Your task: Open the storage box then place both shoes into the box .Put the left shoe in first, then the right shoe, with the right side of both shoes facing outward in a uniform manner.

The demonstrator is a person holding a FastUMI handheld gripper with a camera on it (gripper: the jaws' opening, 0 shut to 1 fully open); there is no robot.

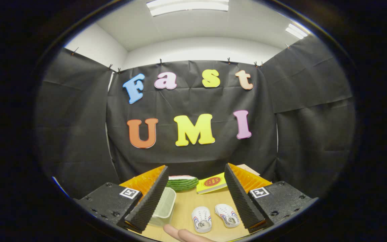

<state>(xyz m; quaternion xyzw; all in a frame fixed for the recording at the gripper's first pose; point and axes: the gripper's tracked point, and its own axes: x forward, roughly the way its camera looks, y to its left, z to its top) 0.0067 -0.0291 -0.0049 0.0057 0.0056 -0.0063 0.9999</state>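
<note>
Two white shoes [215,216] are seen side by side on the bench [183,205], long axes running away from the hand-held gripper [193,198], whose fingers are spread, grasping nothing. One clear storage box [164,210] lies beside the left finger.

Recording booth: black cloth walls [79,127], ceiling lights [188,6].

The gripper view rides on the gripper [195,195] and looks forward along its two spread fingers, held above the near edge of the desk [183,205] and tilted slightly down, facing the booth's black cloth wall [193,101] close behind the desk.
</note>
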